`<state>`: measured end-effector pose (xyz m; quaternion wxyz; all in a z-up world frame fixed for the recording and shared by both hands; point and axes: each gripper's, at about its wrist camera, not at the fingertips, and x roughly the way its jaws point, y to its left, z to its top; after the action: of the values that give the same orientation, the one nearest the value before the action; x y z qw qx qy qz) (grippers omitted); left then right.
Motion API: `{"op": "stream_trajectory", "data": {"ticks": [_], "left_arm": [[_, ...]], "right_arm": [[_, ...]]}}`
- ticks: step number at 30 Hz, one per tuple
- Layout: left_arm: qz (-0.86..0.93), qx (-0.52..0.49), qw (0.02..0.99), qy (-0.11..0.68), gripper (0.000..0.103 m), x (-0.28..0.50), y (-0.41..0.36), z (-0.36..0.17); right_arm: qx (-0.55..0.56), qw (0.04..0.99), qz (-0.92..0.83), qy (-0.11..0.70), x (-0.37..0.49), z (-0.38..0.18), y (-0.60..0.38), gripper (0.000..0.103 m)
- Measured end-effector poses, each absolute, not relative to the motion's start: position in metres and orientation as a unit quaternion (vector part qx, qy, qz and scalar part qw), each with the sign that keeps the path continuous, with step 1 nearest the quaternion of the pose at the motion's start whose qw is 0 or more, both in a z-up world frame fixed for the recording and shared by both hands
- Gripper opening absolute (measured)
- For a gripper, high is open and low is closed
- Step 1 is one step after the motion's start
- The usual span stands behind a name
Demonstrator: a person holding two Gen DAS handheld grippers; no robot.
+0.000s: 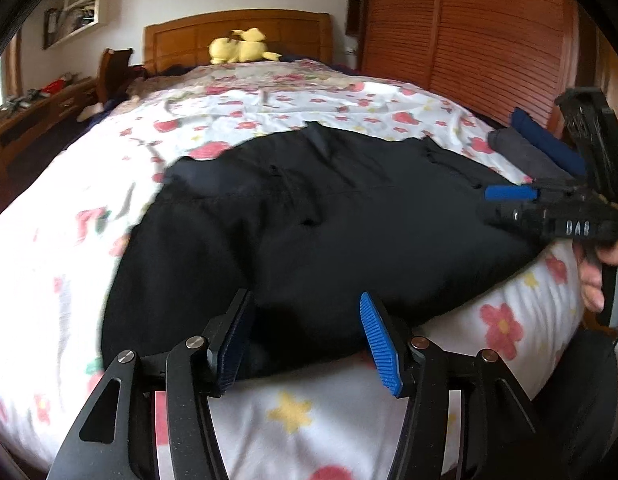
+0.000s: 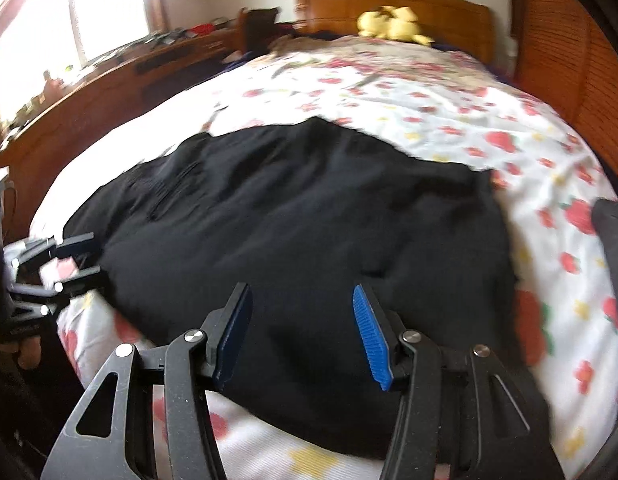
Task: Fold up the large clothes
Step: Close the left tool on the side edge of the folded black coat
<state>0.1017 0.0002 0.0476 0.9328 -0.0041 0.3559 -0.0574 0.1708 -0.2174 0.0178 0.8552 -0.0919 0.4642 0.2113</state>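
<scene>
- Bed [image 1: 389, 104], floral cover: serves as the folding surface.
- Black garment [image 1: 309, 220] spread flat on bed's near half, likely laid out for a first fold.
- Folded dark clothes [image 1: 541, 148] at bed's right edge, likely finished pile.
- Left gripper [image 1: 305, 340], right gripper [image 2: 303, 332]: fingers spread wide, empty, at near hem.
- No containers visible.

left claw [image 1: 307, 336]: black linkage arms, silver pivot screws, ribbed blue pads | right claw [image 2: 303, 330]: same build (white lettering on its body) | bare-skinned hand [image 1: 593, 276] behind it
</scene>
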Motion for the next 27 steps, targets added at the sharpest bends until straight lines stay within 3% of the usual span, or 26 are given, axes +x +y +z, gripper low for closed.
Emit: {"op": "stream_trajectory", "data": {"ticks": [13, 27], "left_arm": [[0.068, -0.039, 0.927, 0.366, 0.057, 0.079, 0.069, 0.056], [0.071, -0.05, 0.911, 0.403, 0.057, 0.09, 0.072, 0.032]], "right_arm": [[-0.1, 0.831, 0.255, 0.484, 0.169, -0.015, -0.21, 0.053], [-0.095, 0.837, 0.256, 0.475, 0.166, -0.02, -0.211, 0.053]]}}
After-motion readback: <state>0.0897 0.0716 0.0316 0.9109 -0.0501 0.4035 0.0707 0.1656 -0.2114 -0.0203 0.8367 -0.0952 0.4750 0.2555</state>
